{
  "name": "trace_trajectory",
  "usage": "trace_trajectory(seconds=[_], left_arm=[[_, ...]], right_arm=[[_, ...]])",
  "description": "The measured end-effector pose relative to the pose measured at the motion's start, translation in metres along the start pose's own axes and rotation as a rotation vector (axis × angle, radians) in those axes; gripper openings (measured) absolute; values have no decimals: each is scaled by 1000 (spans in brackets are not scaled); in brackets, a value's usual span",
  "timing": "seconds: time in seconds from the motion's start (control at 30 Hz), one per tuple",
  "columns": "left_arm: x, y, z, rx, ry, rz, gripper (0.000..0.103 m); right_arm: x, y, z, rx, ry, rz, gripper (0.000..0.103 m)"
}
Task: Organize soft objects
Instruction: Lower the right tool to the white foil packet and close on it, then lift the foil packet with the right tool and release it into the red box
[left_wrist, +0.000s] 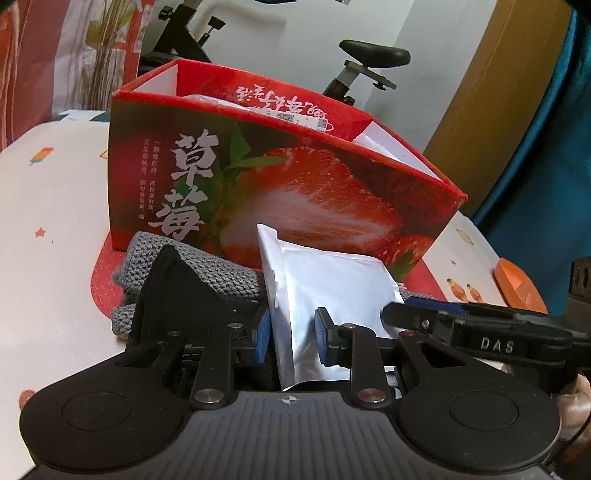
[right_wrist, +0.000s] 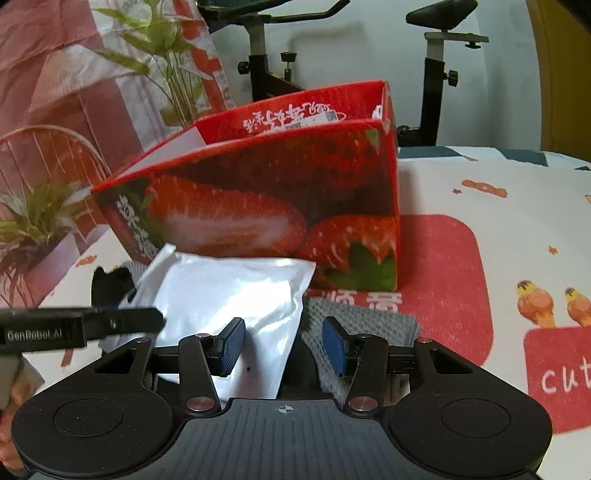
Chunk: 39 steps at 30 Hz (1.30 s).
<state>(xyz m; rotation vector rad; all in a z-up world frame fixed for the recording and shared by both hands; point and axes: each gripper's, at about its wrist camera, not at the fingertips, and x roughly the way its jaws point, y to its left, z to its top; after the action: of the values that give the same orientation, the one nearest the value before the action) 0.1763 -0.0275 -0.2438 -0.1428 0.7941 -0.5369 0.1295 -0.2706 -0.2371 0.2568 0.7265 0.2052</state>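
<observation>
A silver foil pouch (left_wrist: 325, 295) stands tilted in front of a red strawberry box (left_wrist: 280, 184). My left gripper (left_wrist: 291, 332) has its blue pads on both sides of the pouch, close to it; I cannot tell if they press it. Under the pouch lie a grey knitted cloth (left_wrist: 192, 266) and a black fabric piece (left_wrist: 177, 295). In the right wrist view the pouch (right_wrist: 229, 295) lies left of centre before the box (right_wrist: 280, 199). My right gripper (right_wrist: 282, 345) is open, its left pad over the pouch, its right pad over the grey cloth (right_wrist: 362, 317).
The box holds white packets (left_wrist: 295, 114). The table has a printed cloth (right_wrist: 498, 229) with red patches. An orange object (left_wrist: 517, 284) lies at the right. A potted plant (right_wrist: 33, 221) stands at the left. An exercise bike (right_wrist: 436, 55) is behind the table.
</observation>
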Motion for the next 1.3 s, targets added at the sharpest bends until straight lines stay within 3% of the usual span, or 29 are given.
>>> trace_trajectory(seconds=[0.6, 0.73, 0.8, 0.9, 1.07, 1.3], left_arm=[[3, 21, -2, -105, -13, -61, 29], [5, 19, -2, -105, -12, -57, 25], [3, 18, -1, -112, -12, -61, 25], [-2, 16, 0, -100, -28, -57, 24], [-19, 11, 3, -100, -55, -57, 24], [-60, -6, 20, -46, -168, -66, 24]], right_arm=[[25, -3, 3, 85, 2, 80, 44], [22, -3, 3, 118, -1, 89, 37], [16, 1, 3, 94, -22, 72, 26], [5, 3, 4, 90, -48, 78, 22], [-20, 13, 8, 44, -103, 89, 21], [-60, 36, 40, -56, -222, 110, 21]])
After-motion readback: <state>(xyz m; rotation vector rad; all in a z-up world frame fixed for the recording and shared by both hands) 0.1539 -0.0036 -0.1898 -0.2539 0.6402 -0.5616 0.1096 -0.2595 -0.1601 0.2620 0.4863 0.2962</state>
